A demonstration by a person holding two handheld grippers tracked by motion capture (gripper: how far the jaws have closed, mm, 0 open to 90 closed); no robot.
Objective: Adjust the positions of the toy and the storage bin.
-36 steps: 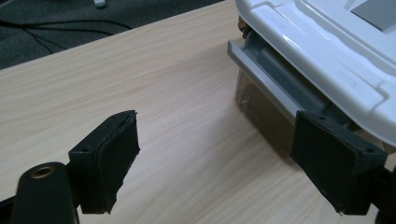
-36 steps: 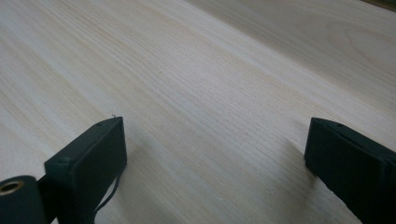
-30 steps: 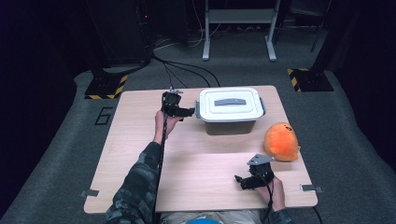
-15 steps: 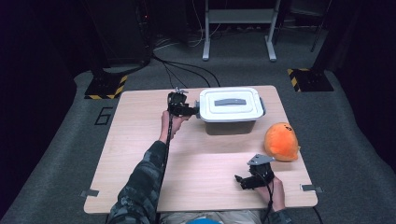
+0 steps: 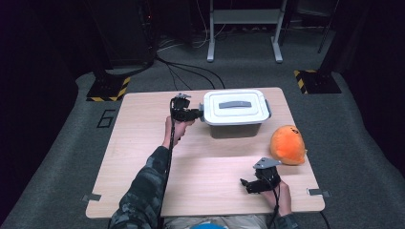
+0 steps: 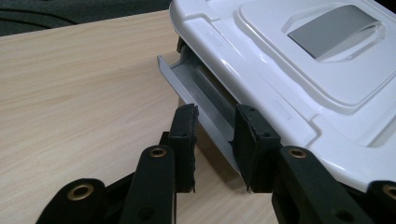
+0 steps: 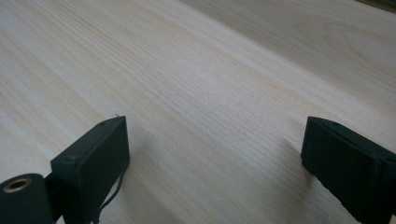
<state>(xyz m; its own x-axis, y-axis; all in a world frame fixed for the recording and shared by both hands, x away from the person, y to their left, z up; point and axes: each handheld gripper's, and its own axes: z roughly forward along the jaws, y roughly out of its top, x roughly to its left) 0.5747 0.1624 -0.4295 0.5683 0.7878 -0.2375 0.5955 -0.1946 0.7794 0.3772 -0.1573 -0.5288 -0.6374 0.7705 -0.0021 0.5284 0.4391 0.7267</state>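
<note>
the grey side latch (image 6: 205, 105) of the lidded white box (image 5: 235, 113), upper centre, is clamped by the just-closing left gripper (image 6: 215, 140), lid unopened; the right gripper (image 7: 215, 158) is held wide open, empty.

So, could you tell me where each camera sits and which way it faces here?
High view: above the person's side, looking down on the table; both forearms show, left gripper, right gripper.
Left gripper view: along its own jaws, just closing on the grey latch of the white box.
Right gripper view: along its wide-apart jaws at bare wood.
Shared: high and left gripper views both show the box.
</note>
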